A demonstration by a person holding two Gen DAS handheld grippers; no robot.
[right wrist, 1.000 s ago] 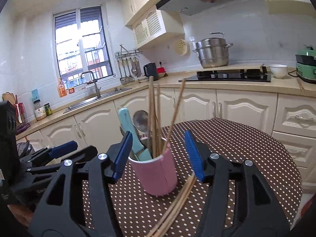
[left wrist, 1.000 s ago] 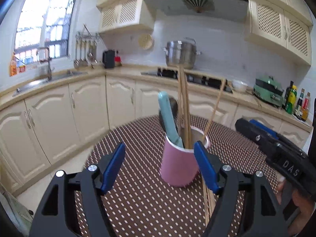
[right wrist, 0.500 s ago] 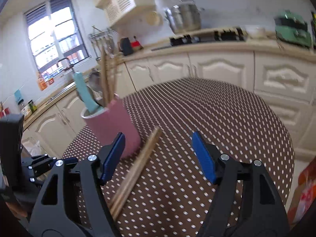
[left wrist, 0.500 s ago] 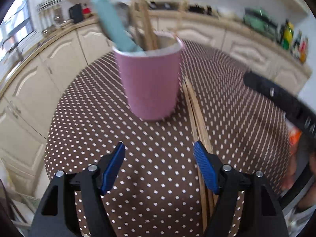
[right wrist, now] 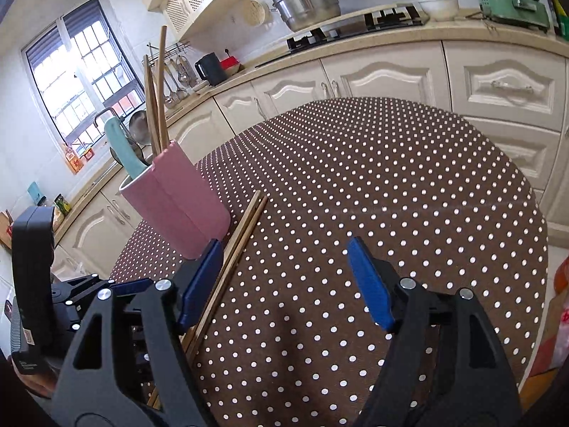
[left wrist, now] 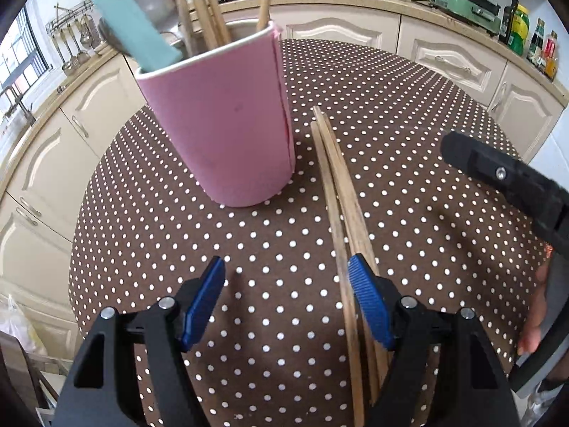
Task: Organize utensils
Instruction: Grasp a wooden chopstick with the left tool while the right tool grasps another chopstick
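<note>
Cup (left wrist: 227, 124) already holds several utensils; chopsticks (left wrist: 338, 192) lie on table (left wrist: 409, 106), unpicked. Left gripper (left wrist: 286, 300) and right gripper (right wrist: 284, 277): fingers apart, empty.

The left gripper (left wrist: 286, 297) hangs tilted steeply down with its blue-padded jaws spread wide and empty, the right gripper (right wrist: 284, 279) points down more shallowly with jaws equally wide and empty, and a hand (left wrist: 535, 315) grips the right tool's black body.
</note>
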